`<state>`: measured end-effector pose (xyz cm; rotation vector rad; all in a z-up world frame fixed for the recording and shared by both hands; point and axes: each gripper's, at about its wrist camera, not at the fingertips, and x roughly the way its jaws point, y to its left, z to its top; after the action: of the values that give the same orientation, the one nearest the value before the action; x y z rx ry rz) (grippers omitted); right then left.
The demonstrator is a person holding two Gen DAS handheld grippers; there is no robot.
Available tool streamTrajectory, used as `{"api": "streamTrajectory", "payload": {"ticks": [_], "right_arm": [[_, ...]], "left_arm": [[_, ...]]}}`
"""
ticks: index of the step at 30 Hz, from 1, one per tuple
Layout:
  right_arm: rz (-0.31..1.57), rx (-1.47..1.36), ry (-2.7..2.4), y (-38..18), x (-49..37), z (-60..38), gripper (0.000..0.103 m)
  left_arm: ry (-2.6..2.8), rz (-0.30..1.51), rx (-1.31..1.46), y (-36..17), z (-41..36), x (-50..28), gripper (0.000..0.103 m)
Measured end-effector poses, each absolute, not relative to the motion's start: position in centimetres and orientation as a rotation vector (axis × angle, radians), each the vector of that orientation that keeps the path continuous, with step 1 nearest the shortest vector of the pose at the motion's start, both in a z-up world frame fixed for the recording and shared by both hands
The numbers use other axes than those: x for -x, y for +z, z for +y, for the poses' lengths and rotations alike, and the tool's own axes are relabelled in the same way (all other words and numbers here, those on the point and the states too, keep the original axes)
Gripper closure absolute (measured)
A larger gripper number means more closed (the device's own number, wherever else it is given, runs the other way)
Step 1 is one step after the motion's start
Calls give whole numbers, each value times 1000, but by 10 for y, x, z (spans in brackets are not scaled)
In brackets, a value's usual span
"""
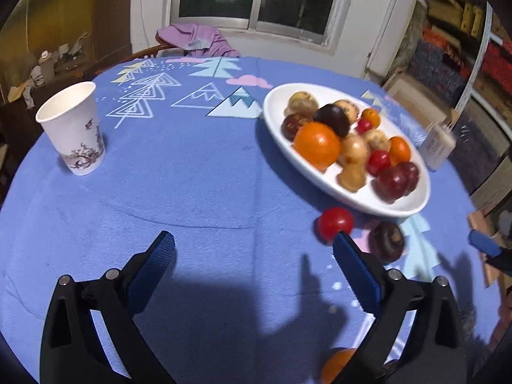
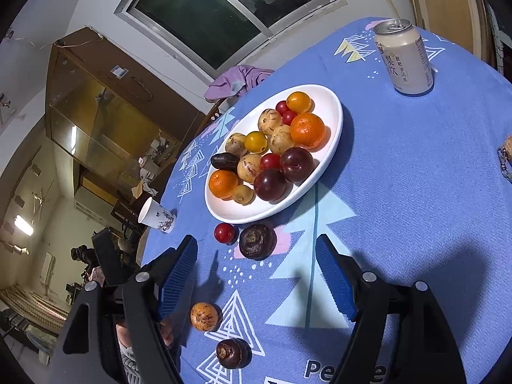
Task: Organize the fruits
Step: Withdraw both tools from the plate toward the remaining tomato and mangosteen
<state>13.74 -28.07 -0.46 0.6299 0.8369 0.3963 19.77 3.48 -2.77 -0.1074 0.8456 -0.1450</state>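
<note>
Blue tree-print surface (image 2: 400, 192) carries my white plate (image 2: 332, 108) of fruit; both my grippers (left (image 1: 254, 249), right (image 2: 257, 256)) hover near it, jaws released, empty.

Left claw (image 1: 252, 252) and right claw (image 2: 256, 256), both wide apart, empty, angled downward.

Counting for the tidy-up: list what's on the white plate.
White plate holds oranges, dark plums, red cherry tomatoes, speckled yellow fruits. Anything beneath the pile is hidden.

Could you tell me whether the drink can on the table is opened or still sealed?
Cannot tell: the drink can stands upright with its pull tab lying flat, but its mouth is too small to read.
</note>
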Motion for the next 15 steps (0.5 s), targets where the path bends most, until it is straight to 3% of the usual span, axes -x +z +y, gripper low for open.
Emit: {"api": "streamTrajectory", "payload": {"ticks": [11,15], "right_arm": [[837,-635,385,-6,-138,-282,26],[839,-626,389,-6,-138,-280,26]], "left_arm": [[-145,735,-261,-35,-38,-202,6],[-204,761,-287,-39,-47,-209,21]]}}
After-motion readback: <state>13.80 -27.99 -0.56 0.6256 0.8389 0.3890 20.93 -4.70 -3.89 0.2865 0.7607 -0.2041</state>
